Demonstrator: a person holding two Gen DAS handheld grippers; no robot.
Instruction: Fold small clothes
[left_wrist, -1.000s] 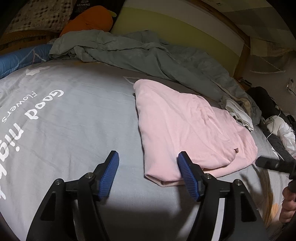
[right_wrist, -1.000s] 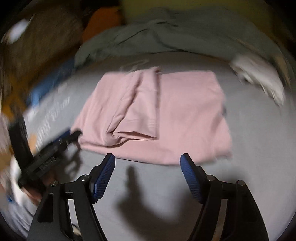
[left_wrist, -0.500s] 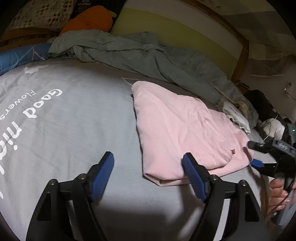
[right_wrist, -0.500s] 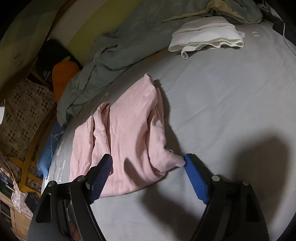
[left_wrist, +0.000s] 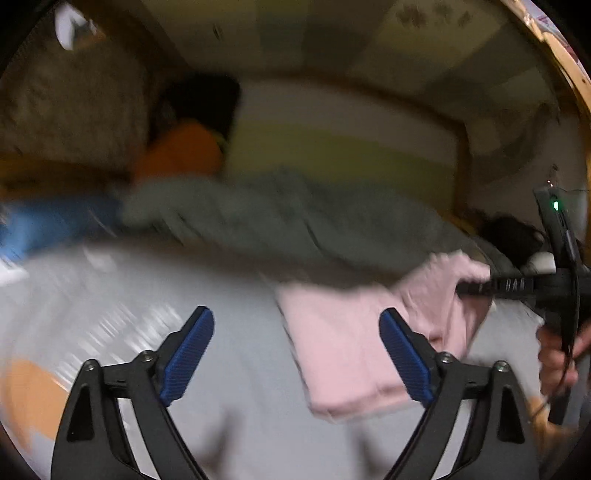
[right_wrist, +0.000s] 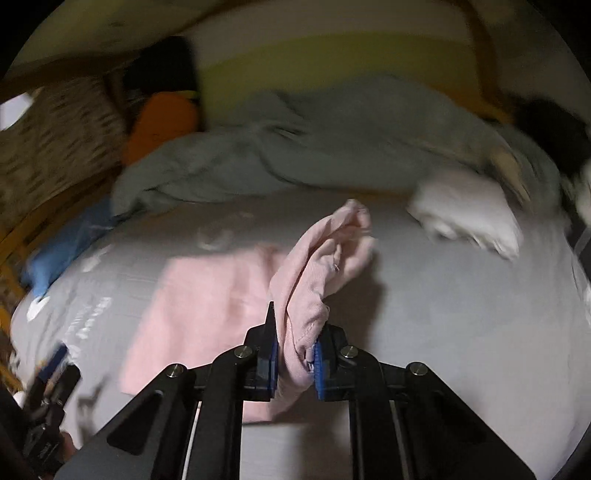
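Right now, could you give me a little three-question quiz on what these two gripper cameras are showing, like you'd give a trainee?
1. True or false: the right gripper is clamped on an edge of the pink garment.
2. What sits between the fingers of the left gripper? A) a white cloth B) nothing is gripped; they stand wide apart above the bed C) the orange cushion
3. Fill in: the small folded white cloth lies on the grey ____, apart from the pink garment.

Key: 1 true. 2 B. 3 bedsheet.
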